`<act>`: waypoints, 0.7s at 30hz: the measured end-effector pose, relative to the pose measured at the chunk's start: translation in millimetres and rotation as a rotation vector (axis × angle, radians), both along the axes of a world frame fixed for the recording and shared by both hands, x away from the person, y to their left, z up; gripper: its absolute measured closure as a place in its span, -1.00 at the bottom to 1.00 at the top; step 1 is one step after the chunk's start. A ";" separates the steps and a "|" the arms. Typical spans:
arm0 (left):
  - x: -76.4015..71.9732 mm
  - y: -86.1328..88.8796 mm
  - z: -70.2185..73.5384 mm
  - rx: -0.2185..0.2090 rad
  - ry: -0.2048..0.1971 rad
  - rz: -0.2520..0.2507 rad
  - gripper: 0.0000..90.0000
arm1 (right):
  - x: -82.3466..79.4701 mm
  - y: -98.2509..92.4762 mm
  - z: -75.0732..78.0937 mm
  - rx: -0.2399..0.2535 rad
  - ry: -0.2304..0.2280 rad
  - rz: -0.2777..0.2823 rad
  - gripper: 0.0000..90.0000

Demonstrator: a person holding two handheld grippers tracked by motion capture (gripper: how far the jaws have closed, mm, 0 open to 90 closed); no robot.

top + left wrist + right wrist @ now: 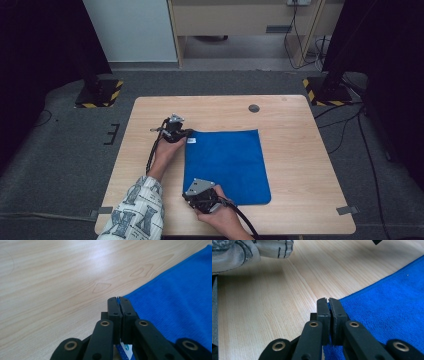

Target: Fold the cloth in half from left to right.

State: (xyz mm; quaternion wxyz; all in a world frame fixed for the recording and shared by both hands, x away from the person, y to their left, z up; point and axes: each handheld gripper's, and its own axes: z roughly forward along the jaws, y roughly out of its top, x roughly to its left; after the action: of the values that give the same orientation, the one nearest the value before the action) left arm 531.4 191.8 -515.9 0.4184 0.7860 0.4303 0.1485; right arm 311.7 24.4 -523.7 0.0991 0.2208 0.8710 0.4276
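Cloth first: a flat, rectangular blue microfibre cloth (226, 166) lies spread on the light wooden table (290, 150), a little left of the table's middle, with a small white label (191, 140) at its far left corner. Both corners of its left edge are now pinched. The left gripper (118, 299) has its black jaws closed on the far left corner, a sliver of blue showing between the pads and the label tucked under them. The right gripper (327, 301) is clamped the same way on the near left corner, blue pile squeezed in the narrow gap.

The step in hand looks like the start of a fold, carrying the left edge over toward the right edge. To do it well, both hands should rise together and only just enough to free the edge, so the cloth peels off the wood without dragging the rest sideways. Keeping the two corners as far apart as they are now holds the edge taut and straight. The grips sit at the very tips of the corners, so a quick tug could pull one out; a slow, even sweep is safer.
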 end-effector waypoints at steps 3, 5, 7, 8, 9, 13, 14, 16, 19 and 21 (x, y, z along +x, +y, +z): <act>-0.6 -0.7 8.2 -0.002 -0.012 -0.007 0.97 | -1.0 0.2 2.9 0.008 -0.007 -0.002 0.96; -0.7 -0.3 12.4 -0.013 -0.024 -0.003 0.97 | -1.6 0.3 4.9 0.013 -0.009 0.000 0.96; -1.0 0.4 15.8 -0.032 -0.035 0.003 0.97 | -2.7 0.8 7.0 0.017 -0.013 0.001 0.96; -1.2 0.5 16.4 -0.036 -0.035 0.004 0.97 | -3.1 1.1 8.2 0.018 -0.016 0.003 0.96; -1.4 0.8 16.5 -0.033 -0.033 0.003 0.97 | -3.8 1.7 9.4 0.021 -0.016 0.002 0.96; -1.8 5.2 17.8 -0.027 -0.023 0.009 0.97 | -5.2 4.1 14.8 0.032 -0.024 0.001 0.96; -2.1 6.0 18.6 -0.027 -0.023 0.013 0.97 | -6.0 4.7 16.5 0.035 -0.022 -0.004 0.96; -2.6 8.7 20.9 -0.027 -0.026 0.018 0.97 | -6.8 5.5 18.5 0.043 -0.025 -0.007 0.96; -3.7 13.8 24.9 -0.022 -0.031 0.027 0.97 | -7.5 7.0 21.5 0.048 -0.028 -0.013 0.96; -4.2 17.1 27.0 -0.020 -0.033 0.037 0.97 | -8.3 7.9 23.7 0.048 -0.031 -0.015 0.97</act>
State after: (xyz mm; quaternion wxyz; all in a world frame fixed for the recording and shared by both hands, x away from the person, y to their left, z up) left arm 527.2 208.9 -488.8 0.4304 0.7712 0.4390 0.1650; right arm 303.4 32.3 -500.0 0.1106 0.2228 0.8572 0.4510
